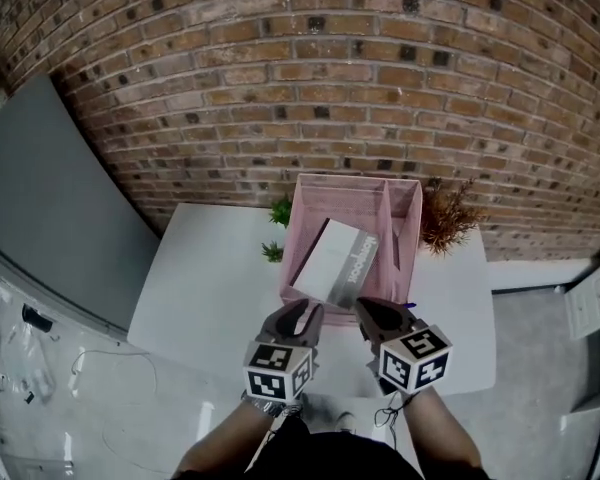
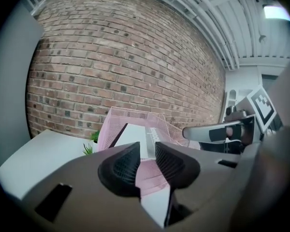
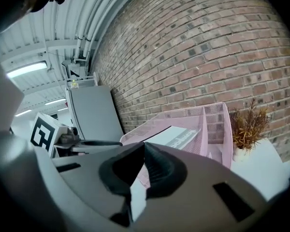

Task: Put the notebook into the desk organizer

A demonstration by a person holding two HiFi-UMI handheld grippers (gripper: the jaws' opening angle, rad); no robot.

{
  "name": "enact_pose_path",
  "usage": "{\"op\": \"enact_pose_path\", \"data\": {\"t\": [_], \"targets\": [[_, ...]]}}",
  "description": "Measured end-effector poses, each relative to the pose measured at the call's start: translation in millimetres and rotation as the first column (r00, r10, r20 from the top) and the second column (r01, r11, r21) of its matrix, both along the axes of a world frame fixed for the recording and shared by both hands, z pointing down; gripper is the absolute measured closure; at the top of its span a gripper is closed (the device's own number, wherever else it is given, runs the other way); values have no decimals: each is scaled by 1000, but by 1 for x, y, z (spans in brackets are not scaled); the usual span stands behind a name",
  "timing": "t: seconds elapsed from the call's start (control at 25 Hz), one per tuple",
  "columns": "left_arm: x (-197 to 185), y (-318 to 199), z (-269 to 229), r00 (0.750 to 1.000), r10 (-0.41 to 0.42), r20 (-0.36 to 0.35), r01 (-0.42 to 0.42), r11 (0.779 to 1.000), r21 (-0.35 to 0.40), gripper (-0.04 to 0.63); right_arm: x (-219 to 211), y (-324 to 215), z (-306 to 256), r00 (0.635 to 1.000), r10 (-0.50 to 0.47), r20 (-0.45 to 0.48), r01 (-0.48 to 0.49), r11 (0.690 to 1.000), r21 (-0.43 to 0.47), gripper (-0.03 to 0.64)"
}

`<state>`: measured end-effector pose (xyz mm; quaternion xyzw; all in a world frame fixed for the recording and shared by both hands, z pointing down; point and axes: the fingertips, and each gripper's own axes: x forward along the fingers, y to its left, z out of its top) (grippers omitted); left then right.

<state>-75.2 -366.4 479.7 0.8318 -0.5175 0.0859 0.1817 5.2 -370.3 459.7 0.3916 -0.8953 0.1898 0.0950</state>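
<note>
White, grey-spined notebook (image 1: 332, 263) lay slanted inside the pink mesh desk organizer (image 1: 408, 208), task apparently done; just short of the organizer, left gripper (image 1: 306, 313) stood wide and empty, right gripper (image 1: 370, 309) pinched closed on nothing.

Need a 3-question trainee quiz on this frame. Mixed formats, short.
1. The left gripper and right gripper are both empty. Which has its jaws apart? A) left B) right C) both
2. Fill in: the notebook leans inside the pink ____.
3. True or false: in the head view, the brown plant stands to the right of the organizer.
Key: 1 A; 2 organizer; 3 true.
</note>
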Motion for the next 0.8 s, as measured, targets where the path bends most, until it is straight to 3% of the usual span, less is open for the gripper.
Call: {"op": "enact_pose_path", "data": {"t": [0.44, 0.8], "targets": [[-7, 79, -9, 981, -191, 20, 190, 981, 22, 576, -17, 55, 0, 971, -238, 36, 236, 971, 42, 614], [-37, 139, -6, 963, -267, 21, 267, 964, -9, 588, -60, 105, 4, 934, -352, 63, 350, 936, 35, 614]]}}
